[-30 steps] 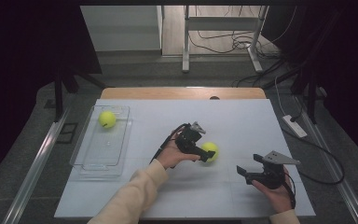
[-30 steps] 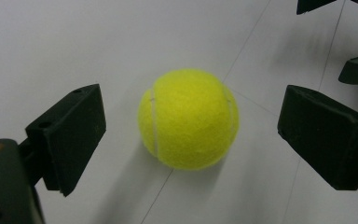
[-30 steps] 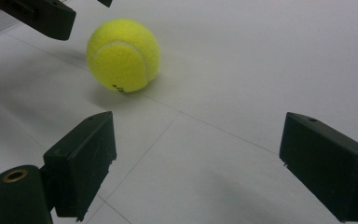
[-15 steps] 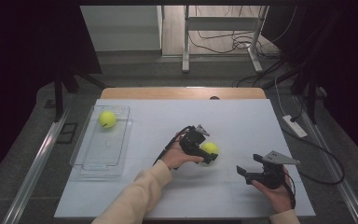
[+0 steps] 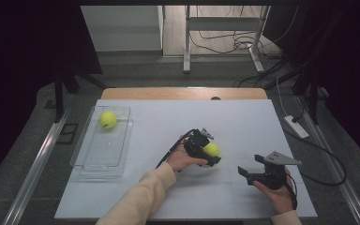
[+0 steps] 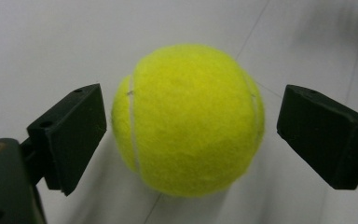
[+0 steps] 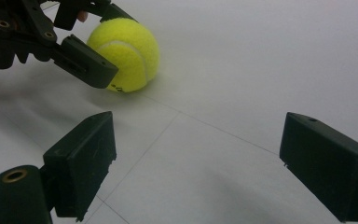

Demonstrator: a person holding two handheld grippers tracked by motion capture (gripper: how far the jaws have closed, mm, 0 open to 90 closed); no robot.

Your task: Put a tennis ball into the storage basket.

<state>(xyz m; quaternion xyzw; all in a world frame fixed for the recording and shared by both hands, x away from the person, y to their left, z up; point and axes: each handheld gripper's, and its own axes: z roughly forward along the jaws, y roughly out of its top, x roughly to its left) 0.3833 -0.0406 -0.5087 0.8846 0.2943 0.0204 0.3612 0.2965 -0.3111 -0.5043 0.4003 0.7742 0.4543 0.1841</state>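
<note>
The table [image 5: 243, 117] has a pale grey-white top crossed by faint seam lines, with a strip of bare wood showing along its far edge. A clear plastic tray [image 5: 122, 140] lies on it, near the left edge. Well to the right of the tray, about mid-table, a yellow tennis ball [image 5: 211, 149] rests directly on the top. A second tennis ball [image 5: 108, 119] sits inside the tray, at its far end.

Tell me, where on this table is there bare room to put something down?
Bare stretches: the far half of the table beyond both grippers, and the near-left part below the clear tray. It's crowded mid-table, where the left gripper straddles a tennis ball with the right gripper close by.
</note>
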